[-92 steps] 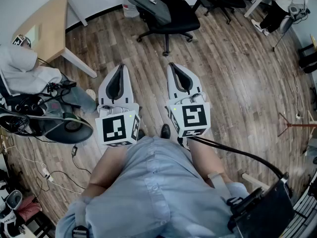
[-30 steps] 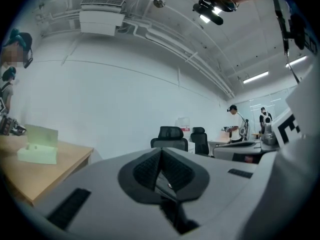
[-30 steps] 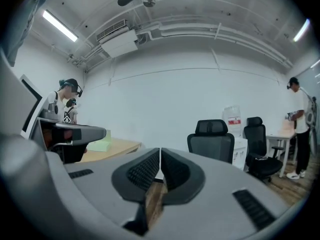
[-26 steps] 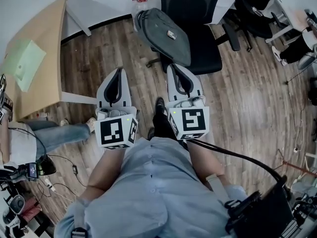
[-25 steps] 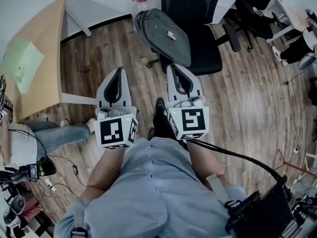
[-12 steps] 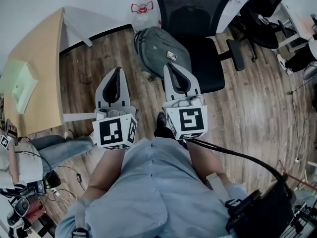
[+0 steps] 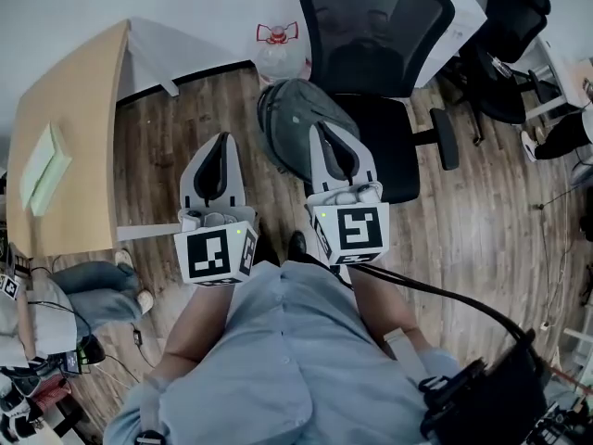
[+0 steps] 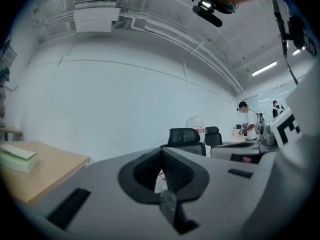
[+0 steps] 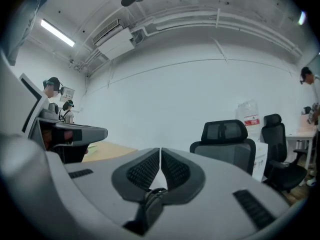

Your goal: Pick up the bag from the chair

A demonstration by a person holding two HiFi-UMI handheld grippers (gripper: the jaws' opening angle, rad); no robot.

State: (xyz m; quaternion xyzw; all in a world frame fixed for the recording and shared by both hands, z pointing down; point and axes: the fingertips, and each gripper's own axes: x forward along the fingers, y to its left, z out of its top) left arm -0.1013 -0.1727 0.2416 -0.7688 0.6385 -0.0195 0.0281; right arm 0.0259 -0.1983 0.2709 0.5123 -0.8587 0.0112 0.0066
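A: What lies left of the chair (image 7: 375,26)?

B: A wooden table (image 7: 79,100) stands well to its left, with a green pad (image 7: 44,167) on it. Nearer the chair, the person's left claw (image 7: 219,142) is held over the floor, its jaws pressed together on nothing.

A: And the bag?

B: The grey bag (image 7: 295,123) lies on the left side of the chair's seat and hangs over that edge. The right claw (image 7: 332,130), jaws likewise together and holding nothing, overlaps the bag's near end from above. Whether they touch cannot be told.

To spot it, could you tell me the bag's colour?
The bag is dark grey, clearest in head view.
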